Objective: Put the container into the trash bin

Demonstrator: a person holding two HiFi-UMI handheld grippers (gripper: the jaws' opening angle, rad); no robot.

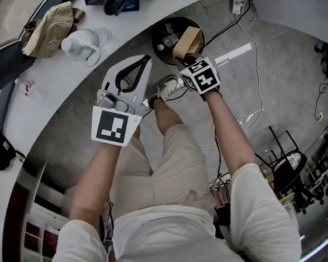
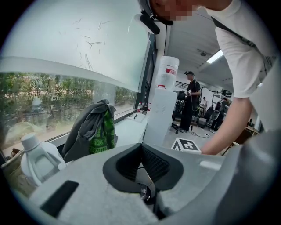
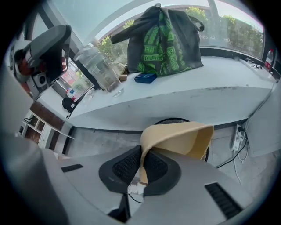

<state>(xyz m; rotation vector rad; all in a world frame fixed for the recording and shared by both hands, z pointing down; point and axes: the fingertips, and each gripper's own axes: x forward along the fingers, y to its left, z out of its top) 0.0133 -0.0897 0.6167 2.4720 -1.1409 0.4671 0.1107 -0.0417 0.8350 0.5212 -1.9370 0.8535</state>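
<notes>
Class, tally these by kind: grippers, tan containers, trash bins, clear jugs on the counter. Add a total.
Grippers: 2 (left gripper, right gripper)
Tan container: 1
Trash bin: 1
Clear jug: 1
Total: 5

Trash bin (image 1: 158, 33) mouth is open from above. Counter (image 1: 145, 18) edge stands just beside it — the person's shoe (image 1: 169, 88) lies near the opposite side.

Right gripper (image 3: 142, 151) tilted steeply down, jaws pinching container (image 3: 184, 136) — left gripper (image 2: 141, 147) jaws together, empty.
</notes>
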